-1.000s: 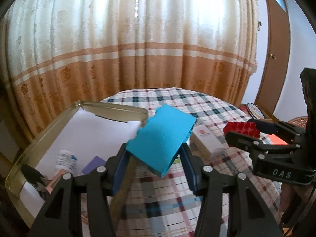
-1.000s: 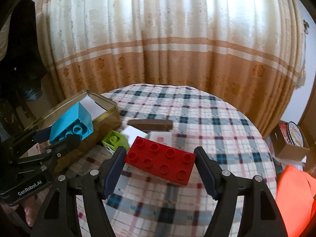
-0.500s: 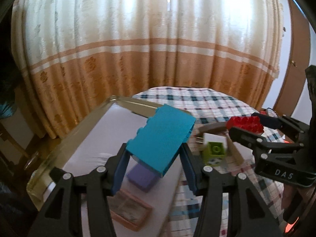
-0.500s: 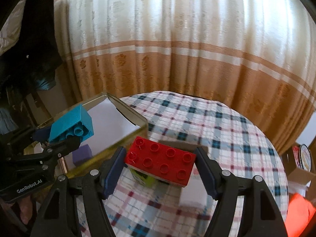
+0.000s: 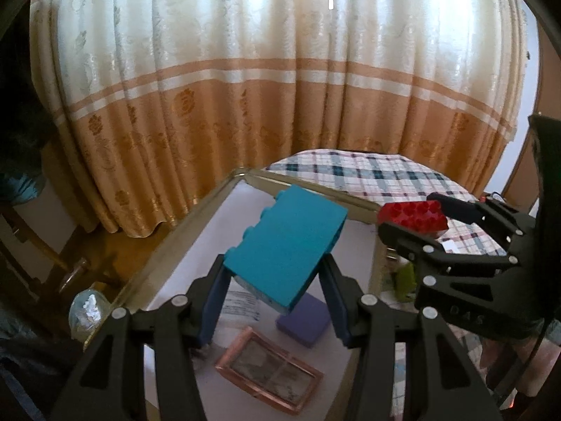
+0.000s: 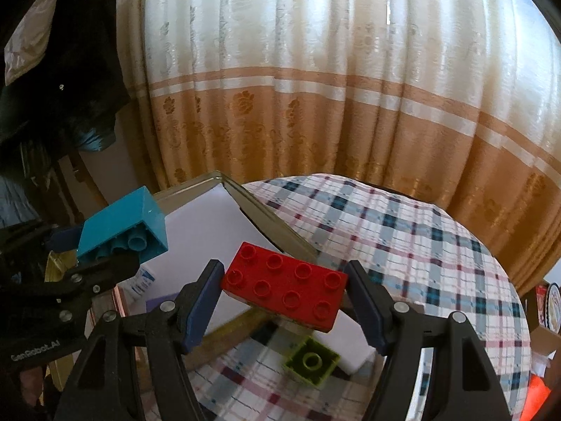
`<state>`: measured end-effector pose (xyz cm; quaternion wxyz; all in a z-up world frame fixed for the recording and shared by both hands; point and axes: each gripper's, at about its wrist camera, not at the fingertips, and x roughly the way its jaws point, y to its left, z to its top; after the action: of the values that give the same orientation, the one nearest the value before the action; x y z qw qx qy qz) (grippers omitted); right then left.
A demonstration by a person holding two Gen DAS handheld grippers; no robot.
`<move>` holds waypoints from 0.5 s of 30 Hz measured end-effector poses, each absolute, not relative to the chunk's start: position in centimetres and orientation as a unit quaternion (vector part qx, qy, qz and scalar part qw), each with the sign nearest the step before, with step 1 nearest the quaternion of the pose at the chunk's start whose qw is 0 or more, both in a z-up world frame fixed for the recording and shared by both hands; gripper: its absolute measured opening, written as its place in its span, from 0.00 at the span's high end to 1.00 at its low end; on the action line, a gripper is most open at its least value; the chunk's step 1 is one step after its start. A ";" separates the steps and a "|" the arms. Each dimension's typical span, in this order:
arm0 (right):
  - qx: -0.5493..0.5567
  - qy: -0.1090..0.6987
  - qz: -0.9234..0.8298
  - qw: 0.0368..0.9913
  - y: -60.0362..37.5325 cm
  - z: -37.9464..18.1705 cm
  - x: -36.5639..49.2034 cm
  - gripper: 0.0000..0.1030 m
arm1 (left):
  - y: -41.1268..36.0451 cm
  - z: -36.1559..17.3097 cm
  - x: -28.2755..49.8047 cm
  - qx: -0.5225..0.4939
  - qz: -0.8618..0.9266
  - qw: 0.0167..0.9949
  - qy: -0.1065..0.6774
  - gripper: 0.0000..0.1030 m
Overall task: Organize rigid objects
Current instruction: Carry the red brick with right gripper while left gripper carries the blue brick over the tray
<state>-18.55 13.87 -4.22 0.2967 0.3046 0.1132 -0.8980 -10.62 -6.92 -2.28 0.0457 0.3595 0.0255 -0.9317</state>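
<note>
My left gripper (image 5: 277,273) is shut on a teal building brick (image 5: 285,245), held in the air over the white-lined gold tin tray (image 5: 196,217). The same teal brick (image 6: 122,226) shows at the left of the right wrist view. My right gripper (image 6: 284,289) is shut on a red studded brick (image 6: 285,289), hovering above the tray's near rim (image 6: 277,224). That red brick (image 5: 413,214) appears at the right of the left wrist view. A lime green brick (image 6: 312,359) lies on the checked tablecloth (image 6: 403,238) below the red one.
Inside the tray lie a purple block (image 5: 305,319), a copper-framed compact (image 5: 268,368) and a printed white item (image 5: 242,305). A white box (image 6: 347,340) sits beside the green brick. Orange and cream curtains (image 5: 280,87) hang behind the round table.
Both grippers have swung left with their bricks. The teal brick now hangs over the tray's inside, and the red brick has come over the tray's rim from above the cloth.
</note>
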 end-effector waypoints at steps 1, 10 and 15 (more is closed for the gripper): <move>0.305 0.114 -0.897 0.298 13.5 -4.3 -18.7 0.30 | -7.2 -2.3 -10.9 0.363 -0.930 0.053 0.026 0.50; 0.309 0.129 -0.889 0.313 10.5 -4.8 -19.9 0.30 | -8.4 -2.6 -12.1 0.378 -0.923 0.066 0.028 0.50; 0.314 0.132 -0.886 0.315 10.0 -5.2 -20.5 0.30 | -9.1 -2.9 -13.1 0.387 -0.919 0.072 0.031 0.50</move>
<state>-20.48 9.95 -5.21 0.3145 0.3137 0.1317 -0.8862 -13.05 -9.10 -2.86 0.0723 0.3870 0.0306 -0.9188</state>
